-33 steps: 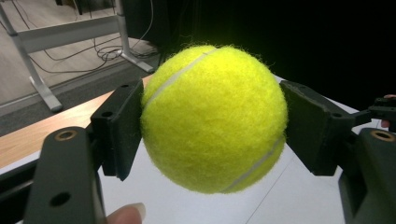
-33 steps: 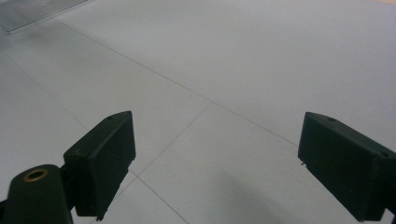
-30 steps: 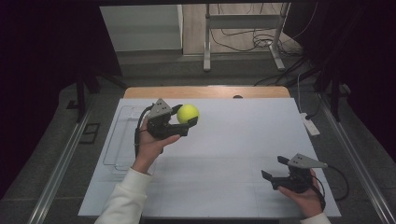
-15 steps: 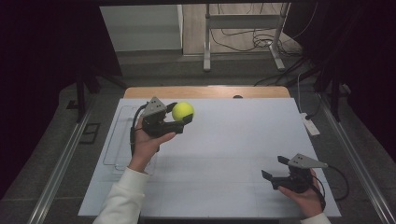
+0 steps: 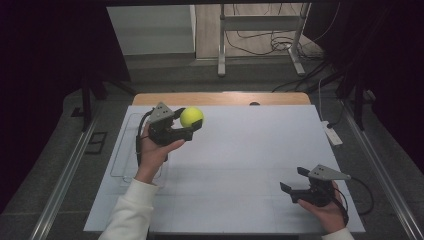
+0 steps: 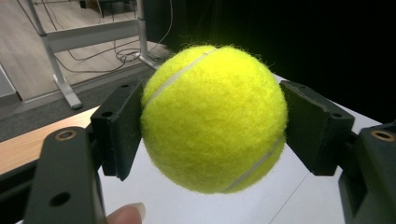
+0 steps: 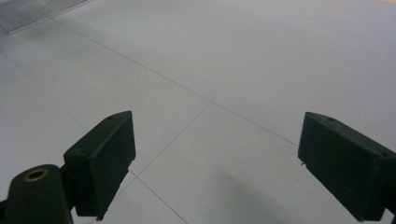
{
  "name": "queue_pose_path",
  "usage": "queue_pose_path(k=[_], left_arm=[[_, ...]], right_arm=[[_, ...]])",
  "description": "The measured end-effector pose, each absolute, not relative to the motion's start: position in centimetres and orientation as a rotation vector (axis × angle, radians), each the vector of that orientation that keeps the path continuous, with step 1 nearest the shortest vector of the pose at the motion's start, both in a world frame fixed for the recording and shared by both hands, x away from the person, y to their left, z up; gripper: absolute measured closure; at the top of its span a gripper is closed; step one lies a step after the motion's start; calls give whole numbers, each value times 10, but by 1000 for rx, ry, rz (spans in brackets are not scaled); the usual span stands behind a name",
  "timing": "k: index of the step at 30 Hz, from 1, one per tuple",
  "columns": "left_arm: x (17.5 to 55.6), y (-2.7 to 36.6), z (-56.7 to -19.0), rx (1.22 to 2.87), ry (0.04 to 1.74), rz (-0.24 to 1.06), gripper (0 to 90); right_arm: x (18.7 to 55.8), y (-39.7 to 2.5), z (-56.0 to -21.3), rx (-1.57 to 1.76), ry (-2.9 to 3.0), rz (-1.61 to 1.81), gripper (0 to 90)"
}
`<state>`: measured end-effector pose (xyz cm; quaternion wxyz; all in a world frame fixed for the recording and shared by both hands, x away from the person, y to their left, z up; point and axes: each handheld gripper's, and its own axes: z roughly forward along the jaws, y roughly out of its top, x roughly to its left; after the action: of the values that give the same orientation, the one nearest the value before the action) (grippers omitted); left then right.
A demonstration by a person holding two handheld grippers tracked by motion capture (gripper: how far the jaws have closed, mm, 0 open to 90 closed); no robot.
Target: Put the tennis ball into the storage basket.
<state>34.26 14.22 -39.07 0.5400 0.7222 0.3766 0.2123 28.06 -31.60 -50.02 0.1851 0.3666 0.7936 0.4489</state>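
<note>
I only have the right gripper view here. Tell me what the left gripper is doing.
Observer: The left gripper is shut on a yellow tennis ball, held above the white table.
Operator: Report how the fingers sit on it.
Observer: In the left gripper view, one of the black fingers presses each side of the ball, and its white seam runs between them.
Operator: Give me my own gripper's spot on the table.
Observer: The right gripper is at the near right of the table, open, with nothing between its fingers.
Operator: Name anything near the left hand.
Observer: A clear tray lies at the table's left edge.
</note>
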Motion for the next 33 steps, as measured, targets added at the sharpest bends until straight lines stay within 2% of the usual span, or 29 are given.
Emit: queue_pose_path(k=[33], left_arm=[[352, 169, -393, 1672, 985, 558, 271]], right_arm=[[281, -316, -500, 1034, 2236, 1263, 116]])
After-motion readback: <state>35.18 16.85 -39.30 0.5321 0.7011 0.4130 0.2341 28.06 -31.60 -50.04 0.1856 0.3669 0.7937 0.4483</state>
